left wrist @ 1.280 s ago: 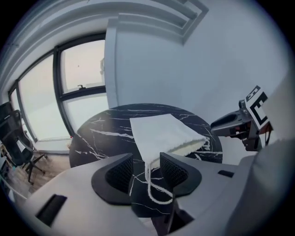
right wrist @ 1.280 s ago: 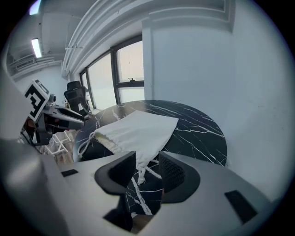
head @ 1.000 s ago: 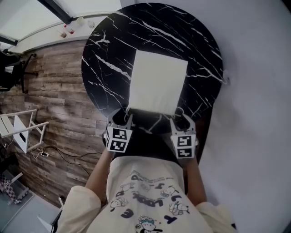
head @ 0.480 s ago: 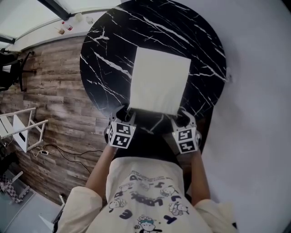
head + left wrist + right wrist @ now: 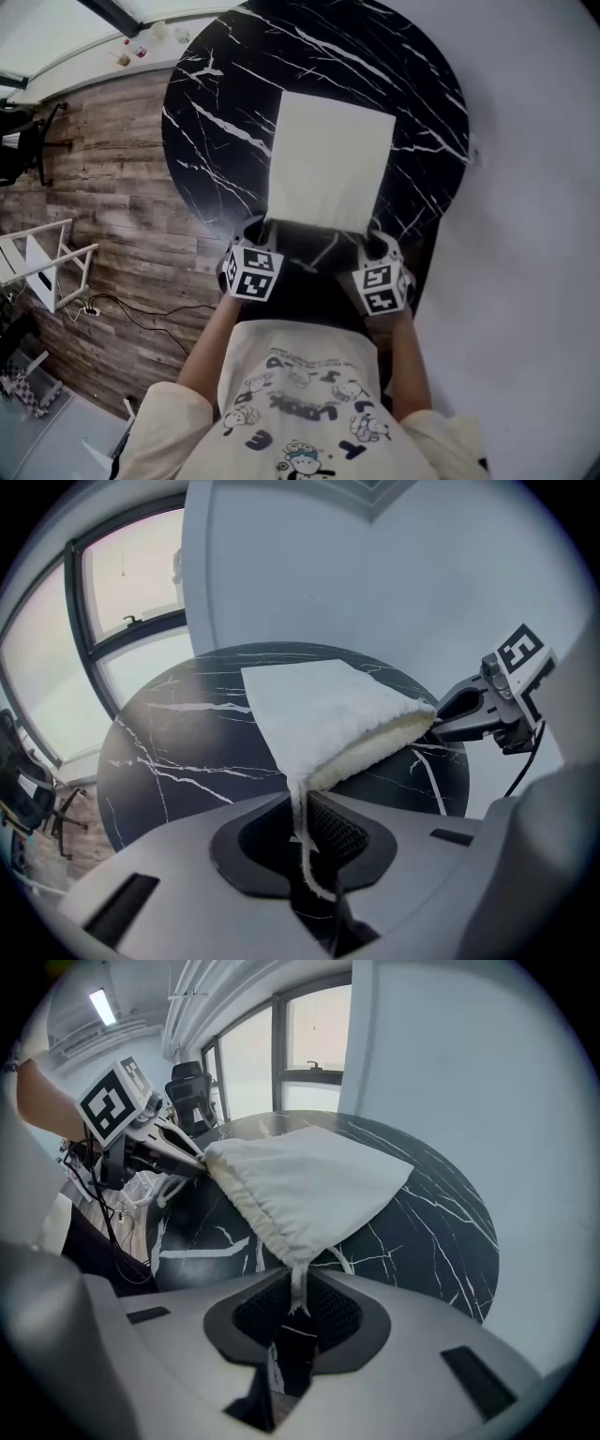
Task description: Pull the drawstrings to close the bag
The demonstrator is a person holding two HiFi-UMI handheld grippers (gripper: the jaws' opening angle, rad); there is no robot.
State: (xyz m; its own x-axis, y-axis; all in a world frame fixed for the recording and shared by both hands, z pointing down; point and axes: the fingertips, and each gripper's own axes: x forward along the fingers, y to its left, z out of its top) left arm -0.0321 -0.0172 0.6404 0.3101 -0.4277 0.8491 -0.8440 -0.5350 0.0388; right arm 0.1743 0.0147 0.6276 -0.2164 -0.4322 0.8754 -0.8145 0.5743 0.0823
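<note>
While the left gripper (image 5: 305, 822) and right gripper (image 5: 298, 1302), just closed, are pinching the drawstrings (image 5: 298, 794), the soft, light bag (image 5: 330, 159) is sagging.

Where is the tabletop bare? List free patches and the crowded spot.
Widest: the table left of the bag, to the rim. Also a band beyond the bag's far edge and a narrower strip on its right. Crowded: the near edge, where the left gripper and right gripper have just closed on the drawstrings.
</note>
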